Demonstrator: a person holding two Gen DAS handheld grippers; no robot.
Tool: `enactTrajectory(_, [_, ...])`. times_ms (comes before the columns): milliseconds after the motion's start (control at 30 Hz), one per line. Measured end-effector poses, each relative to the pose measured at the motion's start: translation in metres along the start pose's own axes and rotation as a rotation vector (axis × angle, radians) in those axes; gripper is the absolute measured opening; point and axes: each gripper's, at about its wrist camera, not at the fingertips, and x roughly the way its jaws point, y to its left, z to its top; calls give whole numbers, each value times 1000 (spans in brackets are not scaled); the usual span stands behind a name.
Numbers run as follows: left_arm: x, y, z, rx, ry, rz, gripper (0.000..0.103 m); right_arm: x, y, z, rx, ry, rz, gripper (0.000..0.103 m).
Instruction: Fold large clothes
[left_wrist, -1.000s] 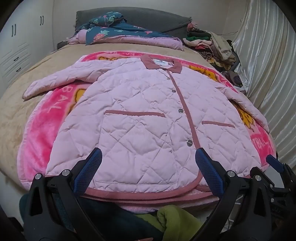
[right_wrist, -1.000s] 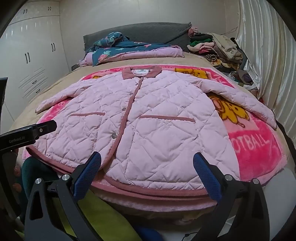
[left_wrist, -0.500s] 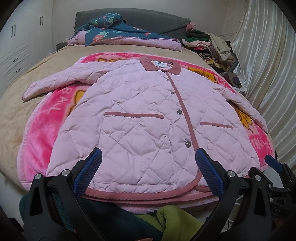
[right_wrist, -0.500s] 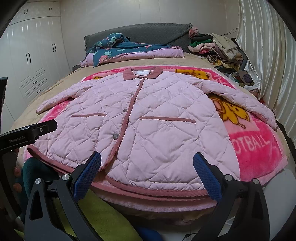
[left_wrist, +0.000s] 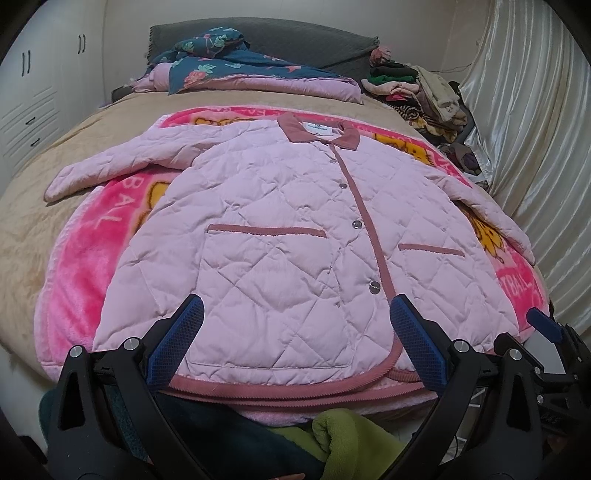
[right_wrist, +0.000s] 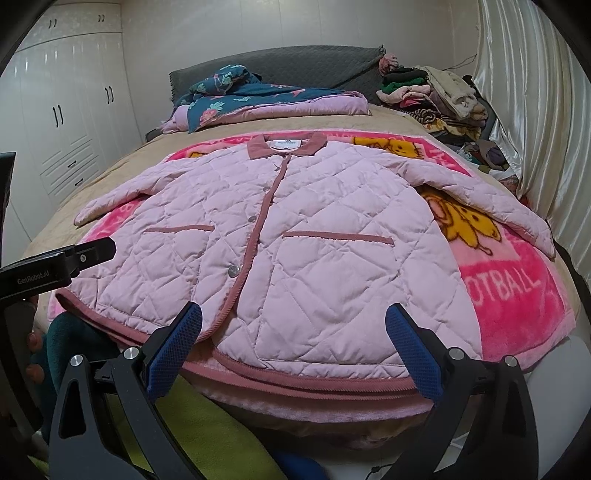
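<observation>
Jacket (left_wrist: 295, 236) lies flat, buttoned and face up on the pink blanket (left_wrist: 81, 258) on the bed, sleeves spread, nothing folded yet, while the left gripper (left_wrist: 295, 347) and right gripper (right_wrist: 291, 347) hover wide and empty at its hem.

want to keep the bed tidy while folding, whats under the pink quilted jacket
The jacket lies flat on a bright pink printed blanket, itself on a beige bedcover. The blanket's middle is covered by the jacket, so its print there cannot be seen.
</observation>
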Motion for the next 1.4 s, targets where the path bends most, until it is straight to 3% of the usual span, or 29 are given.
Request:
enactTrajectory(933, [-5,-13,11,1,-3,1,95,4,-2,0,-1,9,1,99])
enactTrajectory(1400, [10,0,38,-43,1,18,95,16,-7,41,-44,-15,-8,99])
